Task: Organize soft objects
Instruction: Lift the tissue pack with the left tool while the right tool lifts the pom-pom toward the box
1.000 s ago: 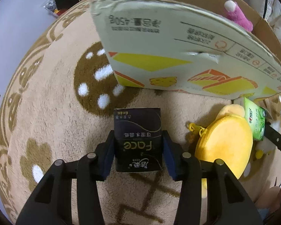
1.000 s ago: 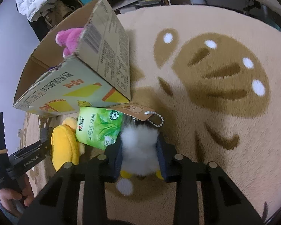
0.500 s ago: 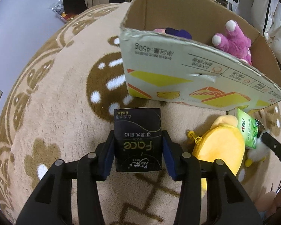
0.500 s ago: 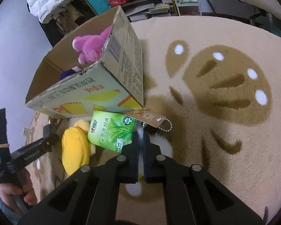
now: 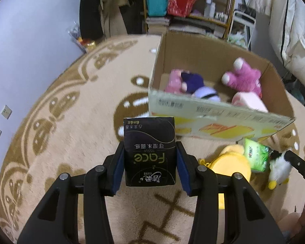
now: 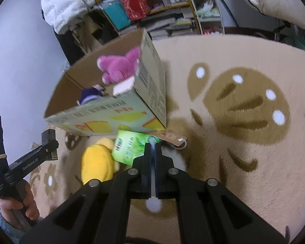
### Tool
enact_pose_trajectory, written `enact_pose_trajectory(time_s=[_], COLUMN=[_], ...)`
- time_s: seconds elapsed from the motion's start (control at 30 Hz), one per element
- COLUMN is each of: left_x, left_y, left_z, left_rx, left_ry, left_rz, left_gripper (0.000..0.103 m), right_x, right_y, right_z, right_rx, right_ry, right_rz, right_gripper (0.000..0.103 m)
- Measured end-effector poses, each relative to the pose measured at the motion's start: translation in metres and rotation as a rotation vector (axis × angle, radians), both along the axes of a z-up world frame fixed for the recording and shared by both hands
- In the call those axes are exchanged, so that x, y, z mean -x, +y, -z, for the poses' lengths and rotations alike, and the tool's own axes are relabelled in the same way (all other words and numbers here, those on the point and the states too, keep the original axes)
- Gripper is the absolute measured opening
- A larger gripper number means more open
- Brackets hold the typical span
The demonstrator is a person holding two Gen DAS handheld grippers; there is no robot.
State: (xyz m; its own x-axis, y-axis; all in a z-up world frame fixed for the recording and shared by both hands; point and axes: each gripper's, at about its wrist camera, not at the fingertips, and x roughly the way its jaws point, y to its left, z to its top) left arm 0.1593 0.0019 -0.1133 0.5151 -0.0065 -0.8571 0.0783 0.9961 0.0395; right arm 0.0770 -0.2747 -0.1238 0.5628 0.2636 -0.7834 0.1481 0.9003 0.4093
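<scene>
My left gripper (image 5: 150,154) is shut on a black tissue pack (image 5: 149,140), one blue pad on each side, held above the rug in front of the cardboard box (image 5: 213,120). My right gripper (image 6: 152,148) is shut on a white fluffy keychain toy (image 6: 153,204); its fur squeezes out between the pads. The left wrist view shows the same toy (image 5: 279,166) hanging at the right gripper's tip. On the rug by the box lie a yellow plush (image 5: 231,164) and a green tissue pack (image 5: 256,156). The box holds a pink plush (image 5: 244,77) and other soft toys.
A beige patterned rug (image 6: 244,105) covers the floor. Shelves with bags and bottles (image 5: 183,2) stand behind the box, with a white jacket (image 6: 61,6) hanging nearby. A hand (image 6: 20,205) holds the left gripper's handle at the lower left of the right wrist view.
The right gripper's jaws closed from around the white toy to tight on it. Both grippers rose and tipped up with their loads, so the inside of the box now shows.
</scene>
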Motion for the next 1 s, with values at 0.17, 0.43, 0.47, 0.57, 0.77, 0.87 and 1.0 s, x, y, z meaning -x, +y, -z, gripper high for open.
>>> enact_pose_trajectory(time_s=[0.17, 0.43, 0.47, 0.57, 0.77, 0.87, 1.0], left_x=[0.009, 0.008, 0.008, 0.005, -0.008, -0.014, -0.024], left_y=[0.002, 0.009, 0.008, 0.008, 0.001, -0.008, -0.015], left_z=[-0.026, -0.068, -0.073, -0.085, -0.106, -0.112, -0.117], left_rx=[-0.014, 0.018, 0.019, 0.014, 0.047, 0.007, 0.040], left_ry=[-0.073, -0.164, -0.177, -0.208, -0.250, -0.279, -0.282], left_rz=[0.013, 0.037, 0.036, 0.041, 0.084, 0.104, 0.125], left_gripper=[0.045, 0.045, 0.045, 0.045, 0.045, 0.045, 0.045], right_x=[0.007, 0.008, 0.008, 0.003, -0.015, -0.028, -0.046], right_y=[-0.005, -0.008, -0.009, -0.009, 0.005, 0.012, 0.019], right_z=[-0.023, -0.068, -0.072, -0.089, -0.124, -0.136, -0.143], right_rx=[-0.009, -0.046, -0.053, -0.080, -0.034, -0.011, -0.007], right_ry=[-0.064, -0.204, -0.215, -0.259, -0.344, -0.373, -0.382], right_rz=[0.003, 0.005, 0.003, -0.009, -0.059, -0.090, -0.115], right_gripper=[0.003, 0.003, 0.003, 0.003, 0.003, 0.003, 0.003])
